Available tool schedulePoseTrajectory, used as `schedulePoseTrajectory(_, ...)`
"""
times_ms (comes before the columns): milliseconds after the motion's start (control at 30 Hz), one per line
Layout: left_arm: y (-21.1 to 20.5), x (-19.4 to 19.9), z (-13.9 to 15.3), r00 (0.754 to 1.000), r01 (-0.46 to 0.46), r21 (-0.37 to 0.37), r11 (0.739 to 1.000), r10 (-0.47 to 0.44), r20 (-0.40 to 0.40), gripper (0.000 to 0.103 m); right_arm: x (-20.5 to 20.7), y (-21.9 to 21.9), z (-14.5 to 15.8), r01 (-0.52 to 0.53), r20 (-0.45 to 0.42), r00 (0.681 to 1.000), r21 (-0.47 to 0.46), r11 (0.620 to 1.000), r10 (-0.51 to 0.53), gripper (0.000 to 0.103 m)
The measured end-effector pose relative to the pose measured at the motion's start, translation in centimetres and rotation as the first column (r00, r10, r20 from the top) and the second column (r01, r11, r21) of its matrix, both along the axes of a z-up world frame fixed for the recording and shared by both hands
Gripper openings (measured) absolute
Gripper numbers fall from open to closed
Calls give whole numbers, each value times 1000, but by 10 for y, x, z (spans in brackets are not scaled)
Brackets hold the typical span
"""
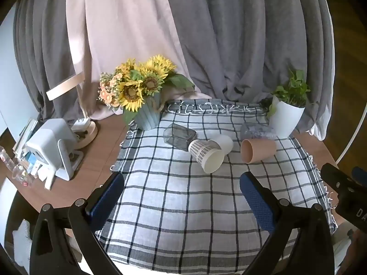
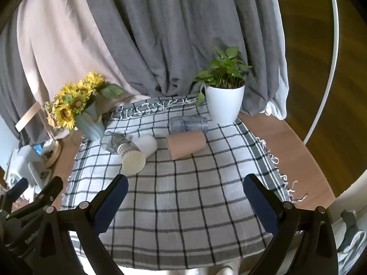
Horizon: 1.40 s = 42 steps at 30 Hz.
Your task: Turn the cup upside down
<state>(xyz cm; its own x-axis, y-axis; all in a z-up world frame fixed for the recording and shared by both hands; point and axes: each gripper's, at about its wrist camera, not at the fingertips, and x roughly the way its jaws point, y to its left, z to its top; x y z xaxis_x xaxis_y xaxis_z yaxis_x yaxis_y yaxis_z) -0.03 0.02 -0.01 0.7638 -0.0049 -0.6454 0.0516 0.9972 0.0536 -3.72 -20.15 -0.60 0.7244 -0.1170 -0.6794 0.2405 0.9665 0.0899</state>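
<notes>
Several cups lie on their sides on a checked cloth (image 1: 174,201) (image 2: 183,206). A houndstooth paper cup (image 1: 206,155) (image 2: 130,158) points its mouth toward me. A plain white cup (image 1: 223,143) (image 2: 149,145) lies behind it. A tan paper cup (image 1: 258,150) (image 2: 185,144) lies to the right. A dark clear glass (image 1: 180,136) (image 2: 113,142) and a clear patterned glass (image 1: 257,131) (image 2: 188,123) lie further back. My left gripper (image 1: 182,183) is open and empty, short of the cups. My right gripper (image 2: 185,184) is open and empty too.
A sunflower vase (image 1: 146,114) (image 2: 89,126) stands at the cloth's back left. A white plant pot (image 1: 285,119) (image 2: 223,105) stands at the back right. Grey and pink curtains hang behind. White desk clutter (image 1: 52,151) sits on the wooden table at left.
</notes>
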Motion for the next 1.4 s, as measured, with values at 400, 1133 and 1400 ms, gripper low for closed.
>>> schedulePoseTrajectory(400,-6,2,-7,1000,4,-3,1000,-4,6,103,3,-2,0,1,-2,1000,4,1000,-1,101)
schedulePoseTrajectory(1133,0,3,-7,1000,-1,-21,1000,1,-2,103,6,2,0,1,-6,1000,14,1000,-1,101)
schedulePoseTrajectory(1400,2,3,-6,1000,-1,-24,1000,1,-3,103,6,1,-1,-2,-7,1000,19,1000,2,101)
